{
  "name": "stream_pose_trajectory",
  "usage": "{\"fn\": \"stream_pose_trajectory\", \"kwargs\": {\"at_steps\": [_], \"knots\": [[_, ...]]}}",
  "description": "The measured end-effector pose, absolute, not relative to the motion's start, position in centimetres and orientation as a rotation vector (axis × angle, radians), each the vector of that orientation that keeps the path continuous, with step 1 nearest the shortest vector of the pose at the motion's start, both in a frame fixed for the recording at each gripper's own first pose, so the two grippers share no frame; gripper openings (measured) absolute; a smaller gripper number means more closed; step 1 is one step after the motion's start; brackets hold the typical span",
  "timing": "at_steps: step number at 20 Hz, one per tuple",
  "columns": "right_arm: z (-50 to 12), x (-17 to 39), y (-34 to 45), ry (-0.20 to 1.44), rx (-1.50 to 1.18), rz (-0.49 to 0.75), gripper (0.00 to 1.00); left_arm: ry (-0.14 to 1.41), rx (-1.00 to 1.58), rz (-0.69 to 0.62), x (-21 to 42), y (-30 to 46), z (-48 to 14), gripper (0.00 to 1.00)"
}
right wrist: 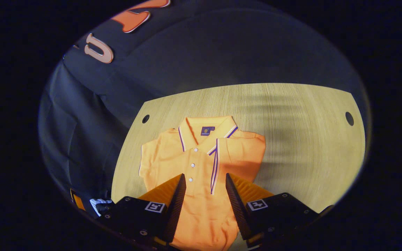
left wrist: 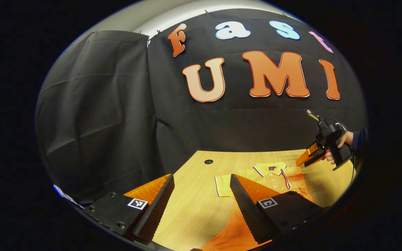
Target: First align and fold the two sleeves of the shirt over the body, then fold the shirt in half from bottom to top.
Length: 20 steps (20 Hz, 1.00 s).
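Fingers [left wrist: 243, 202] of the left gripper [left wrist: 201, 205] stand wide apart at the bottom of the left gripper view, holding nothing. Right gripper [right wrist: 204, 202] fingers [right wrist: 178, 202] also gape, hovering over the orange polo shirt [right wrist: 201, 157]. It lies flat at frame centre on the pale wooden tabletop [right wrist: 302, 139], one sleeve folded across the body. Cable holes [right wrist: 349, 119] pierce the tabletop; black cloth [left wrist: 96, 111] walls the booth behind. At the right edge of the left gripper view, a hand [left wrist: 342, 144] holds the right gripper above the shirt.

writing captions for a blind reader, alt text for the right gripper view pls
An orange polo shirt lies flat on a wooden table, one sleeve already folded over its body. The right tool hovers above it, fingers apart and empty.
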State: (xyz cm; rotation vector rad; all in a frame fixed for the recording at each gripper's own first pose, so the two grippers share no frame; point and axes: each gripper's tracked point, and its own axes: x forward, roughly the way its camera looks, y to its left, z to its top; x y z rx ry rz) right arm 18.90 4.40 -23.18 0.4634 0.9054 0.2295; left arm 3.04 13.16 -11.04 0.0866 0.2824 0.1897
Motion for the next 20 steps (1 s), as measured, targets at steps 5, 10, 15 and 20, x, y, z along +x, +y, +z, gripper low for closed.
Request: {"fn": "stream_pose_trajectory", "kwargs": {"at_steps": [5, 10, 15, 20], "knots": [[-18.3, 17.2, 2.5, 0.752, 0.444, 0.139, 0.9, 0.383, 0.079, 0.123, 8.9, 14.8, -14.3, 0.99], [-14.8, 14.2, 0.2, 0.634, 0.448, -0.008, 0.96, 0.506, 0.047, -0.038, 15.6, 13.7, -19.0, 0.99], [-13.8, 9.9, -0.8, 0.583, 0.464, -0.159, 0.97, 0.703, -0.033, -0.1, 20.4, 14.0, -25.1, 1.0], [-13.6, 5.1, -1.7, 0.536, 0.435, -0.311, 0.97, 0.938, -0.067, -0.123, 23.9, 14.2, -31.3, 0.98]]}}
